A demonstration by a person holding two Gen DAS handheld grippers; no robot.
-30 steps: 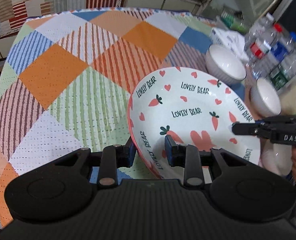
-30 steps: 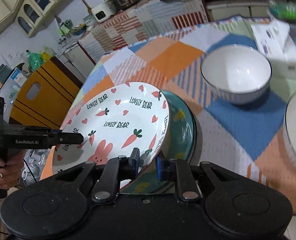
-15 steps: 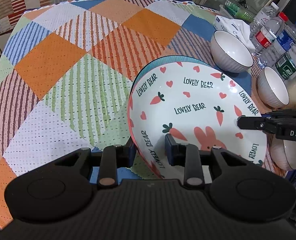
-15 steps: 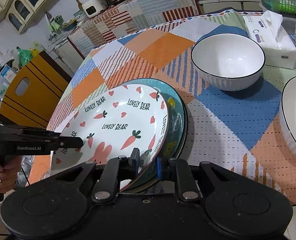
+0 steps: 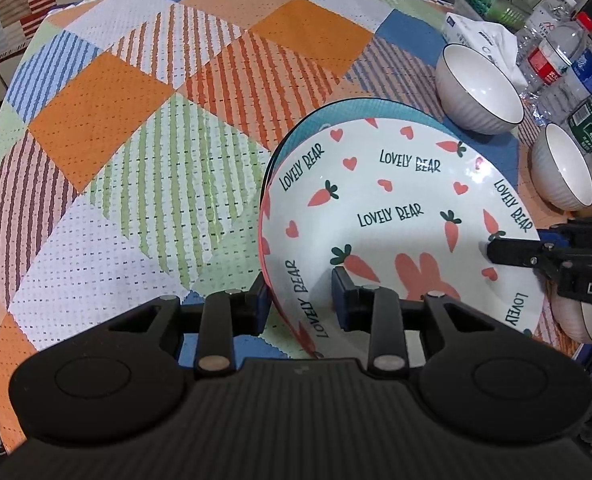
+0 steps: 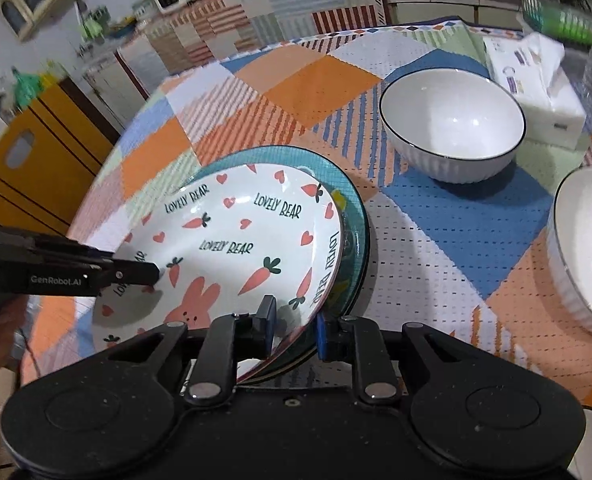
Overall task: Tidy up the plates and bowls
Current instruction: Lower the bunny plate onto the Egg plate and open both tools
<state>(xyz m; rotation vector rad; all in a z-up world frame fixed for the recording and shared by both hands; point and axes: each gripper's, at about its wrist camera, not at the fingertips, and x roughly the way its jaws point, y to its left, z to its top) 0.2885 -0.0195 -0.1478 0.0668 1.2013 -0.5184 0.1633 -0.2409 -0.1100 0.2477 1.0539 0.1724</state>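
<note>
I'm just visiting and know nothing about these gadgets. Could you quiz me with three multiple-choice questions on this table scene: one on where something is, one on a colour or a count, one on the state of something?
1. Where does the carrot-print plate sit?
A. Inside a white bowl
B. On top of a teal plate
C. On the yellow chair

2. What colour is the rim line of the white bowl nearest the tissue pack?
A. Red
B. Gold
C. Dark

3. How is the carrot-print plate lying?
A. Flat, upside down
B. Tilted, with a gripper at each of two edges
C. Broken in pieces

Answers:
1. B: the teal plate shows as a crescent under and beyond it.
2. C: a thin dark line runs round the bowl's rim.
3. B: the left gripper and the right gripper each straddle its rim; the right one's jaws are opening.
</note>
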